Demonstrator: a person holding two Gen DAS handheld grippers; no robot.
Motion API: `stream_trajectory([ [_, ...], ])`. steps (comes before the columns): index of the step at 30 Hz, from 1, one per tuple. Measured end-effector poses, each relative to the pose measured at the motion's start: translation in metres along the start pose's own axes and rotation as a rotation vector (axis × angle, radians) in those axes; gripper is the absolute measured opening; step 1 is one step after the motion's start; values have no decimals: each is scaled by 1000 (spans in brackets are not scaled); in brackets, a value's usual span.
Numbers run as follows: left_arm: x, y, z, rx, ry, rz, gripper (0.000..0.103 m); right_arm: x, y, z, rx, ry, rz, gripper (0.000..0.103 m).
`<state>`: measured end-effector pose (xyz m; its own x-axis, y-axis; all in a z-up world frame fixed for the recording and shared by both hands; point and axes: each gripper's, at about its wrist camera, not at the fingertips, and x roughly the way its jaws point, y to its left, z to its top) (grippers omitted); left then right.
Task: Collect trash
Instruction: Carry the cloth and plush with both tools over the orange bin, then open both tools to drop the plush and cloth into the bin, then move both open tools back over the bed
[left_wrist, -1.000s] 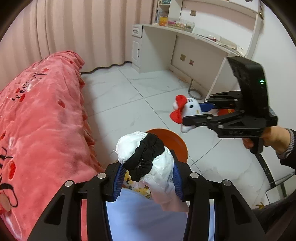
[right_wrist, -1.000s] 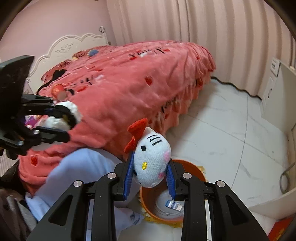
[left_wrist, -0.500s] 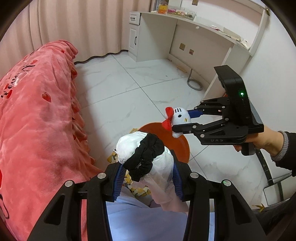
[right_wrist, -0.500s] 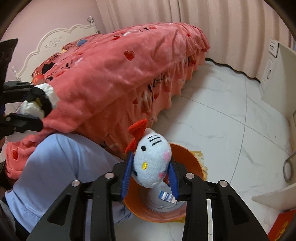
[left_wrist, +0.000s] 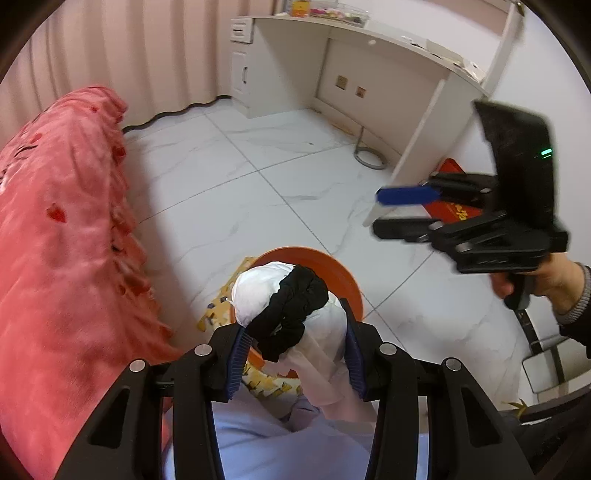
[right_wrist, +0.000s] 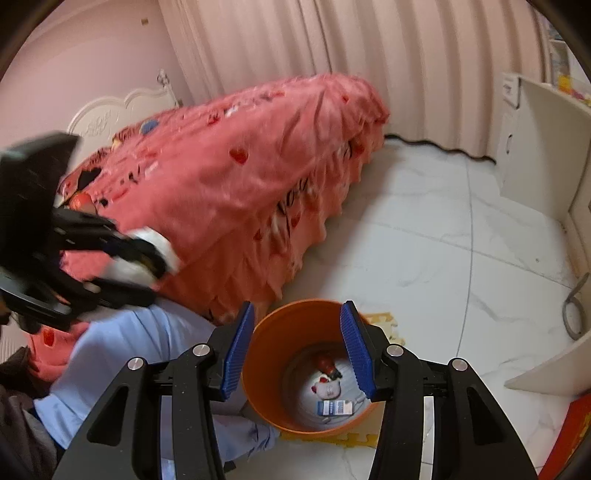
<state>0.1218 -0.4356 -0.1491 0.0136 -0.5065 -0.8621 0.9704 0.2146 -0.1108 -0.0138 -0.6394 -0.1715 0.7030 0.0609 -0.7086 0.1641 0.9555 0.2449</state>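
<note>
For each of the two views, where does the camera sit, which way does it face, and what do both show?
Left wrist: on the left gripper, looking down at its clamped white bundle, floor and desk; the person's right hand shows.
Right wrist: on the right gripper, jaws just opened and empty, looking into the orange bin holding the plush toy; a blue-clad leg shows.
Shared: bin, pink bed, each other's gripper.

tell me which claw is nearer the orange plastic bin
Left. The left claw, shut on a white wad with a black scrunchie, hangs just over the orange plastic bin. The right claw, open and empty, is higher and off to the side.
</note>
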Motion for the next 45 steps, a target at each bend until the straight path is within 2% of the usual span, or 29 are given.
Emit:
stream_trajectory([
  [8, 39, -14, 17, 44, 19, -61, 46, -38, -14, -1, 37, -53, -47, 49],
  [13, 63, -18, 22, 69, 40, -80, 47, -35, -20, -4, 51, -43, -51, 49],
  [17, 75, -14, 26, 79, 52, -68, 49, -30, -23, -7, 62, -37, -47, 49],
  [21, 84, -12, 28, 91, 53, -40, 63, -25, -26, -8, 70, -28, -48, 49],
  [22, 85, -12, 28, 89, 56, -37, 63, -24, -26, -8, 72, -24, -49, 49],
  [25, 87, -11, 30, 84, 63, -28, 68, -21, -27, -8, 76, -21, -50, 49],
  [34, 82, -10, 29, 77, 69, -28, 68, -21, -21, -8, 72, -18, -47, 49],
  [45, 40, -7, 24, 61, -1, 8, 69, -31, 7, 8, 14, -37, -33, 49],
])
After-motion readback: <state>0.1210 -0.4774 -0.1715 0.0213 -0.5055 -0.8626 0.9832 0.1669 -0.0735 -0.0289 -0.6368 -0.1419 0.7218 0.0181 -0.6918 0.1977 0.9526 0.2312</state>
